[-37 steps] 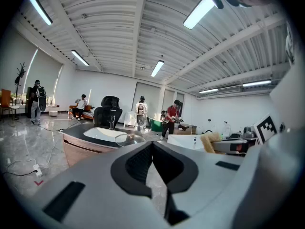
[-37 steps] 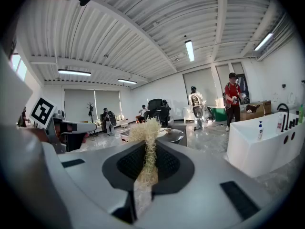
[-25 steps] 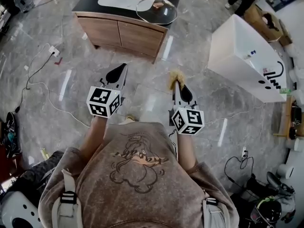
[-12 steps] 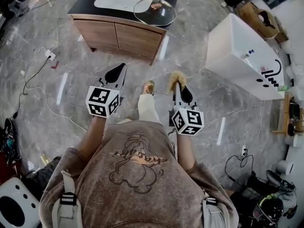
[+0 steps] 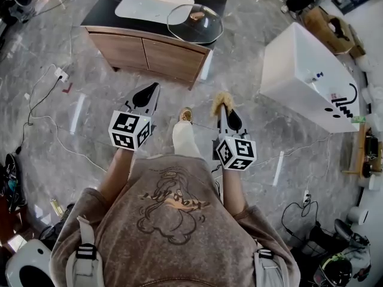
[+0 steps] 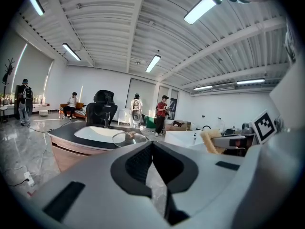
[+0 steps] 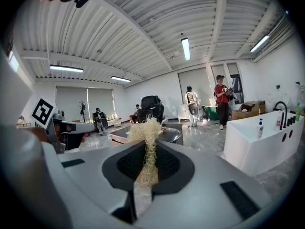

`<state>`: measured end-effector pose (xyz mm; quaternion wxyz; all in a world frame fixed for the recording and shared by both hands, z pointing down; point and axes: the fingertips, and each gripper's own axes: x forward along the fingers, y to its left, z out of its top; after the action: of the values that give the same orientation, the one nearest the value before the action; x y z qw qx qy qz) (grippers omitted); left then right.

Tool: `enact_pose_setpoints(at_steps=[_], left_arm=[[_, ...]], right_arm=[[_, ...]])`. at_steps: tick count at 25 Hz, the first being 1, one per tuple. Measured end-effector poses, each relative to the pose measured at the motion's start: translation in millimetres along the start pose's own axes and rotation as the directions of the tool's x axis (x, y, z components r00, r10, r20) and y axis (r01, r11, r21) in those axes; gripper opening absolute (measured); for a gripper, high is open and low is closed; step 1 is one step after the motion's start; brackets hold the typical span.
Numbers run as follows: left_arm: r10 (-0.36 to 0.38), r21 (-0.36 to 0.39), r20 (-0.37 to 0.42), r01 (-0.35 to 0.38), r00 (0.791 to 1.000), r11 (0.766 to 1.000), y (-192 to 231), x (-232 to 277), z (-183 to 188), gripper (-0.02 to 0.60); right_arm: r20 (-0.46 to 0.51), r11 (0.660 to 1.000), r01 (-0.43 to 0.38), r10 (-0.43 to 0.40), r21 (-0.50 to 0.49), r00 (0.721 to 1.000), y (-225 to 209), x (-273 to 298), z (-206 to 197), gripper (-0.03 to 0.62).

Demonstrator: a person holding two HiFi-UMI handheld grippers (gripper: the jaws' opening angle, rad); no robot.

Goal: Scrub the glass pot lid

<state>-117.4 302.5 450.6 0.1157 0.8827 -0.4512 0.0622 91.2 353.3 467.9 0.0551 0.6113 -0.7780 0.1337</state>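
Note:
The glass pot lid (image 5: 195,23) lies on the dark top of a wooden vanity cabinet (image 5: 146,49), at the right end beside a white basin (image 5: 149,5); it also shows ahead as the lid (image 6: 129,137) in the left gripper view. My left gripper (image 5: 147,92) is shut with nothing in it, held over the floor well short of the cabinet. My right gripper (image 5: 222,104) is shut on a straw-coloured fibre scrubber (image 5: 221,100), whose tuft (image 7: 145,137) stands up between the jaws.
A white bathtub (image 5: 311,70) stands to the right. Cables (image 5: 48,118) trail over the grey marble floor at the left and lower right. Several people (image 6: 162,113) stand far behind the cabinet. My own leg and shoe (image 5: 187,115) are between the grippers.
Both grippers and I have advanced toward the cabinet; a foot has stepped forward between them. The jaws have kept their states.

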Motion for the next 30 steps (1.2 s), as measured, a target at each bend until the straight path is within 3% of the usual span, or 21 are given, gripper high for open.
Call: enact_pose_setpoints(at_steps=[14, 30], left_arm=[[0.004, -0.009, -0.036, -0.004, 0.999, 1.0, 41, 105, 26, 0.017], [0.066, -0.027, -0.044, -0.067, 0.997, 0.997, 77, 220, 72, 0.017]], right_arm=[[-0.034, 1.0, -0.015, 0.016, 0.01, 0.999, -52, 103, 35, 0.048], [-0.042, 0.993, -0.115, 0.115, 0.006, 0.992, -121, 226, 92, 0.048]])
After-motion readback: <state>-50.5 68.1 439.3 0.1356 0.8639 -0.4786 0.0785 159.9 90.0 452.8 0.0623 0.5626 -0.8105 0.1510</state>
